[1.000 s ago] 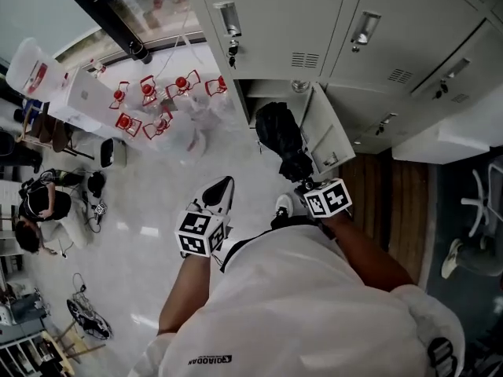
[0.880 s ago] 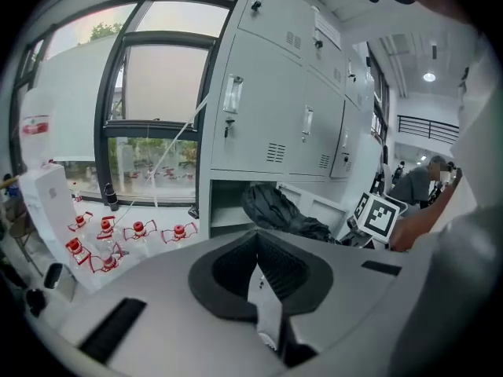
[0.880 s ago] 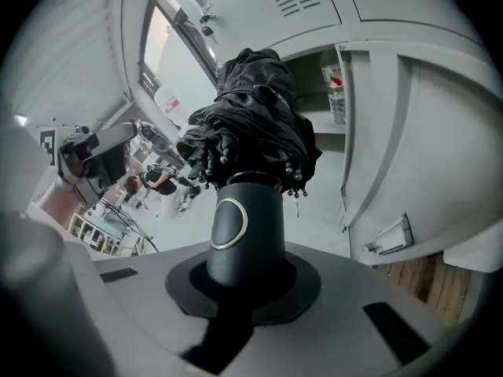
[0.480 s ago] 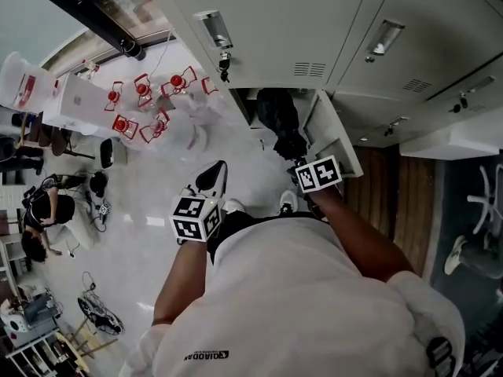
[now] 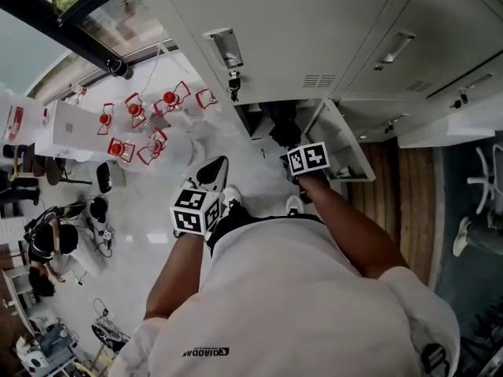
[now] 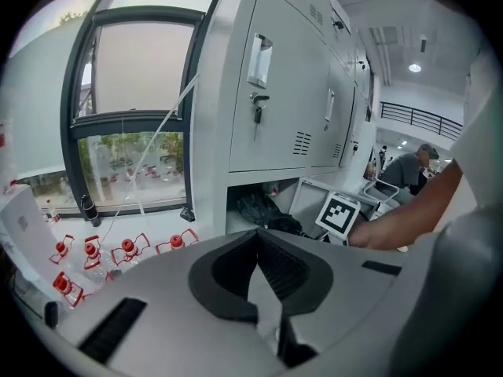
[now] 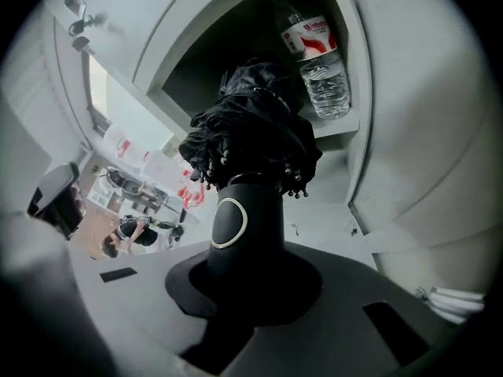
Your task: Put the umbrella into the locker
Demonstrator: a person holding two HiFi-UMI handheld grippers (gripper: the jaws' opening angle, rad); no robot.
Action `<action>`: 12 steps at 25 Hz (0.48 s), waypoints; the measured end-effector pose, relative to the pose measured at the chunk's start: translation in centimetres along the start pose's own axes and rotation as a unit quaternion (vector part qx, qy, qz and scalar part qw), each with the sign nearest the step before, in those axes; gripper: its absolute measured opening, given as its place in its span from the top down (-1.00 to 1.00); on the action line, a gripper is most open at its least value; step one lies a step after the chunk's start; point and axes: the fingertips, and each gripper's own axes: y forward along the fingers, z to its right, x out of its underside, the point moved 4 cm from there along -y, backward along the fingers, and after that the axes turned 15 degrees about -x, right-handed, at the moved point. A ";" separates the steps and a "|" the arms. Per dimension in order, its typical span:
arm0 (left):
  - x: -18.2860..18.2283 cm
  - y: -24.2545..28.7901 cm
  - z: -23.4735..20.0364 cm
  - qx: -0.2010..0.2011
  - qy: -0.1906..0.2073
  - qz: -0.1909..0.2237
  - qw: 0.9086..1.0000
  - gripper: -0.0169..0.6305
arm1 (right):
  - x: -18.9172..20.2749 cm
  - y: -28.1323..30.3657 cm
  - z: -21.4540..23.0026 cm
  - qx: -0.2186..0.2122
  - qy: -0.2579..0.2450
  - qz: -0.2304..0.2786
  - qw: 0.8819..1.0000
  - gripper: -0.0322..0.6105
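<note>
Umbrella (image 7: 251, 132): black cloth, crinkled and matt. Its handle (image 7: 244, 242) is moulded in smooth black plastic with a dull sheen, and a pale ring is inset.
Locker (image 5: 314, 30): sheet metal, painted pale grey, smooth and satin.
Bottle (image 7: 318, 61): clear glossy plastic, labelled.
Floor (image 5: 149, 210): pale, polished, reflections carried.
Boards (image 5: 405, 203): brown wood, grain shown.
</note>
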 end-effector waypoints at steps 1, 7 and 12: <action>0.0 0.4 -0.5 0.007 0.005 0.000 1.000 0.91 | -0.6 0.6 0.2 0.009 0.004 0.007 1.000 0.69; -1.1 2.0 -4.3 0.031 0.020 0.013 0.999 0.91 | -3.9 3.9 2.0 0.058 0.023 0.028 0.998 0.69; -0.6 1.0 -7.1 0.032 0.012 0.012 0.999 0.91 | -5.9 6.1 3.3 0.088 0.034 0.037 0.995 0.69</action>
